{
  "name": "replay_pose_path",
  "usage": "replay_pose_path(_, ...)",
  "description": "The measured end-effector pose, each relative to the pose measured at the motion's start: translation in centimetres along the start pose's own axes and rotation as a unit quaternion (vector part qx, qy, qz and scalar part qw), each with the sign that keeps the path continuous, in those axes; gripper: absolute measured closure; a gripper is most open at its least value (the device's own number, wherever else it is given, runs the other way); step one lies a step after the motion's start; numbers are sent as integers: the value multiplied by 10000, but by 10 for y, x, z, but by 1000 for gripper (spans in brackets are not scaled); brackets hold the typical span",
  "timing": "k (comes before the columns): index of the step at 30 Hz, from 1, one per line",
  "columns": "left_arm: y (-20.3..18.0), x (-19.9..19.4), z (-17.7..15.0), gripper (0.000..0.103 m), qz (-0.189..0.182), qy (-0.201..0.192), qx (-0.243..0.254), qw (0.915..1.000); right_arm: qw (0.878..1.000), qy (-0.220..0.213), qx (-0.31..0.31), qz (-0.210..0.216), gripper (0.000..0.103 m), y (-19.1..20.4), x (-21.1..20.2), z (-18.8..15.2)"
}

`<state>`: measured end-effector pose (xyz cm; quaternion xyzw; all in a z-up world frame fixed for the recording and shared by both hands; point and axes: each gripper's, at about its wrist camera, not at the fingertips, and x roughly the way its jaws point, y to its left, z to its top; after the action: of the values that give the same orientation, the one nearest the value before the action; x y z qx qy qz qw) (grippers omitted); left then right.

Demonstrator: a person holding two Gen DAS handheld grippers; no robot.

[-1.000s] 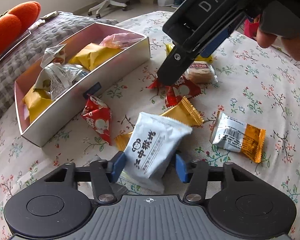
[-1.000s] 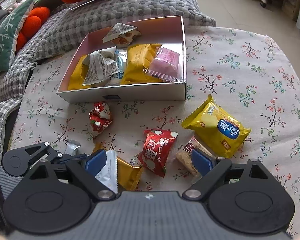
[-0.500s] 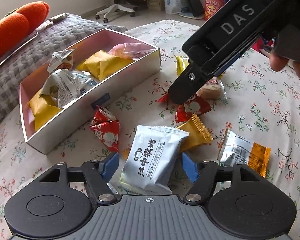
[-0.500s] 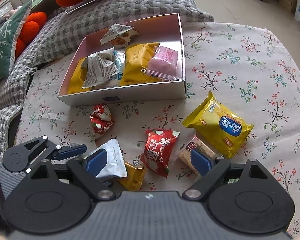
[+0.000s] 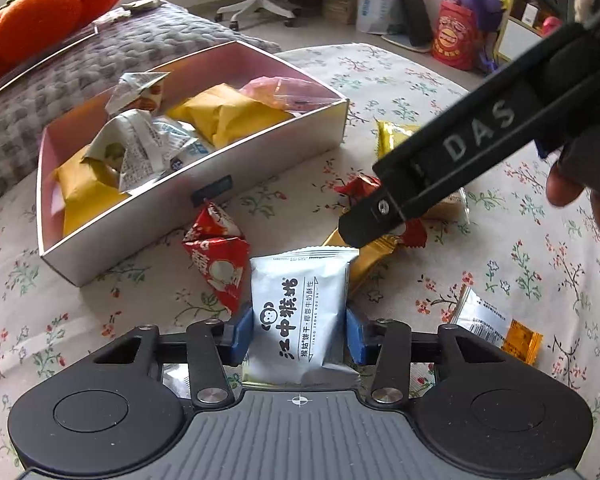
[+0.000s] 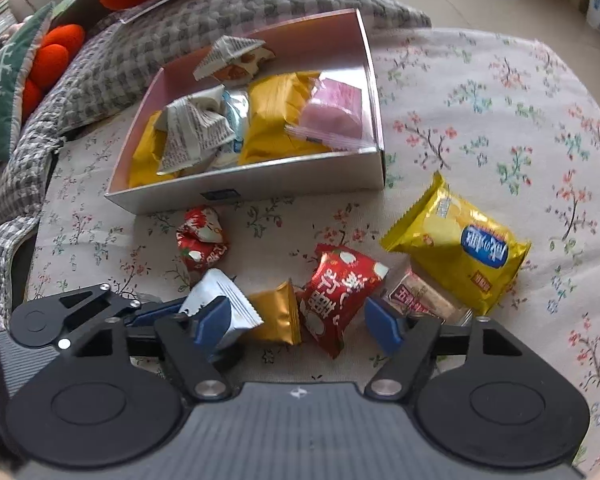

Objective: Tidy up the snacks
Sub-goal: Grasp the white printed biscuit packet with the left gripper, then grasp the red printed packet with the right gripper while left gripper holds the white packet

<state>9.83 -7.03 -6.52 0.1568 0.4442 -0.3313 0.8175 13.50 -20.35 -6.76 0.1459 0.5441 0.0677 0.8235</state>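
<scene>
Left wrist view: the left tool [image 5: 299, 336] is gripping a white biscuit packet [image 5: 300, 312], its 2 blue pads pressing on the packet's sides after just closing in on it. The packet is standing tilted above the flower-print cloth [image 5: 440, 92], just in front of a red triangular snack [image 5: 218, 258] and a gold wrapper [image 5: 364, 260]. Beyond them, the pink-lined box [image 5: 260, 168] is sitting on the cloth, already holding several yellow, white and pink packets. A silver-and-orange sachet [image 5: 496, 328] is lying apart on the right.

Right wrist view: the right tool [image 6: 298, 320] is hanging over a red packet [image 6: 336, 296], which is lying between its blue fingers [image 6: 382, 322]; the jaws have just been narrowing, but gaps are showing on both sides (no pad is touching it), so this tool is open. A yellow chip bag [image 6: 456, 244] is resting beside a clear-wrapped biscuit bar [image 6: 420, 296], which it is partly covering. The left tool [image 6: 188, 314] is appearing at lower left with the white packet.
</scene>
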Motion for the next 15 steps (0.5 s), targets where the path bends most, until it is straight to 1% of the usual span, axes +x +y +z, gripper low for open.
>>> replay_pose_path(3, 3, -5, 2, 60, 8, -58, -154, 9999, 9998, 53, 162, 39, 39, -2, 4, -1)
replay_pose_path(7, 6, -12, 2, 60, -7, -115, -272, 9996, 9987, 18, 491, 114, 41, -9, 5, 1)
replay_pose_path(9, 7, -14, 2, 60, -27, -138, -307, 9994, 9975, -8, 690, 141, 43, -14, 5, 2)
replay_pose_path(13, 7, -16, 4, 60, -29, -163, -350, 9993, 9957, -61, 918, 89, 53, -20, 6, 1)
replay_pose_path(15, 7, -15, 4, 60, -22, -146, -335, 9993, 9954, -59, 956, 2, 56, -22, 9, 1)
